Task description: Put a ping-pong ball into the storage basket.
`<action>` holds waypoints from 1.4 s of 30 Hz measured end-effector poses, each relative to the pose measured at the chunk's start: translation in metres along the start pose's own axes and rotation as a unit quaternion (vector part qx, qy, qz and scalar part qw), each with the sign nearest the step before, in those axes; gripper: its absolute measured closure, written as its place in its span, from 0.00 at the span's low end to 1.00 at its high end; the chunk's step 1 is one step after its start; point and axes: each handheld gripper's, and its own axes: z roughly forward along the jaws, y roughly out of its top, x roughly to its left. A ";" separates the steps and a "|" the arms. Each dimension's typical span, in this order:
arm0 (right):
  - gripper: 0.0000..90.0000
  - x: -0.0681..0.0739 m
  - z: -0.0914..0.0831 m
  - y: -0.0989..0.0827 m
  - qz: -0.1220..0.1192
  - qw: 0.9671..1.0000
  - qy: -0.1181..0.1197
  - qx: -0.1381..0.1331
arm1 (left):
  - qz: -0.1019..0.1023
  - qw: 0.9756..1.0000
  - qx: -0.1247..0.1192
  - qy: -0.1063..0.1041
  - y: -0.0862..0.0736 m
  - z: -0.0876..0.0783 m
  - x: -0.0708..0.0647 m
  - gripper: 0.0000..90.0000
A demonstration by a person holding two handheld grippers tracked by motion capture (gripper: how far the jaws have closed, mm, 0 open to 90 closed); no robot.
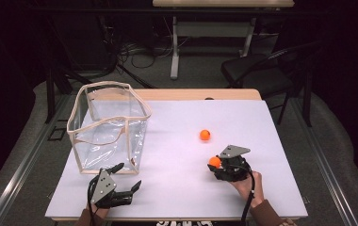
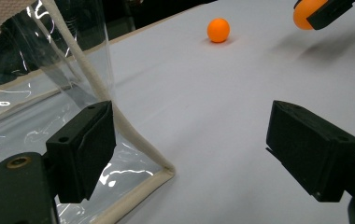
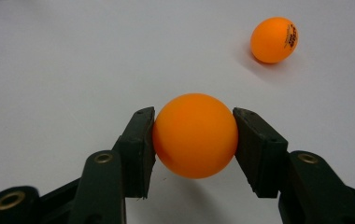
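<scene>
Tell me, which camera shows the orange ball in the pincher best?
The right gripper view: the held ball sits big and sharp between the right gripper's pads. The high view shows it as a small orange dot; the left gripper view catches just its edge, top right.

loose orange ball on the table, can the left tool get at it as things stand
Probably yes: the left tool is open, and bare table lies between it and the loose orange ball; the clear bag stands off to its side.

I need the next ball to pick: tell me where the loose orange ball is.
In the high view the loose ball lies on the white table, right of the clear bin and just beyond the right hand-held gripper, which holds another ball.
</scene>
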 end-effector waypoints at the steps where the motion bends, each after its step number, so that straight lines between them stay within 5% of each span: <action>1: 0.56 0.000 0.000 0.000 0.000 1.000 0.000 0.000 | 0.000 1.000 0.000 0.000 0.000 0.000 0.000 0.18; 42: 0.56 0.004 -0.033 0.027 -0.009 0.999 -0.001 -0.041 | 0.001 1.000 0.004 -0.005 0.000 0.001 0.000 0.18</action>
